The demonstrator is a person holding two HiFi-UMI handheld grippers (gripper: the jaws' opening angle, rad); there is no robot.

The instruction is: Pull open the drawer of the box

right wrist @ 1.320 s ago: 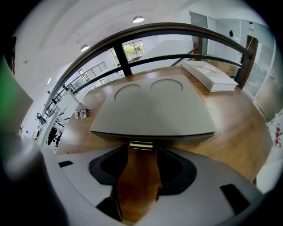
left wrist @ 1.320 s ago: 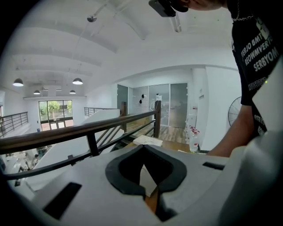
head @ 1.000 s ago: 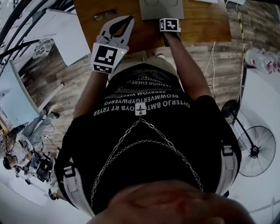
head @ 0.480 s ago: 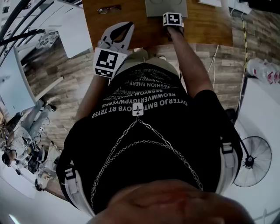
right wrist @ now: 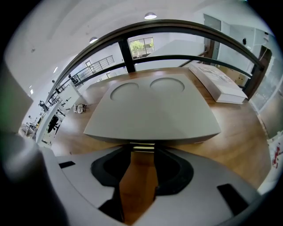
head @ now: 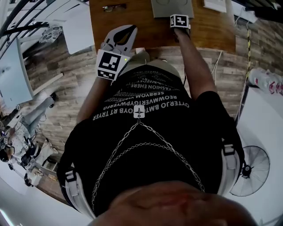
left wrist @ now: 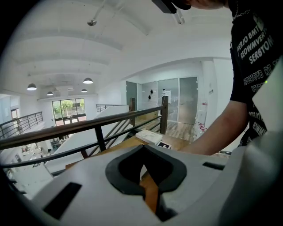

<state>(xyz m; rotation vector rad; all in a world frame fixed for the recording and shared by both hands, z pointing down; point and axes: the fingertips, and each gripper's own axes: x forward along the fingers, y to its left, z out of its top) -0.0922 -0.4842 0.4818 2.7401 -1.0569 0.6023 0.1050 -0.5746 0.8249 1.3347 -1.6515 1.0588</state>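
Note:
The grey box (right wrist: 152, 108) has two round hollows in its lid and lies on the wooden table (head: 146, 31); in the head view the box (head: 172, 6) is at the top edge. My right gripper (right wrist: 142, 152) points down at the box's front edge. Its jaws have just been closing and stand open, with the small brass drawer handle (right wrist: 143, 147) between the tips. Only that gripper's marker cube (head: 179, 20) shows in the head view. My left gripper (head: 131, 28) hovers over the table's near left part, shut and empty; in its own view the left gripper (left wrist: 142, 149) is aimed at a railing.
A pair of glasses (head: 114, 7) lies at the table's far left. A flat white box (right wrist: 219, 84) lies right of the grey one. A dark railing (right wrist: 132, 57) runs behind the table. A fan (head: 250, 170) stands on the floor at the right.
My left gripper has drifted a little along the table's near edge. The right gripper has stayed at the box's front. The whole view has shifted slightly.

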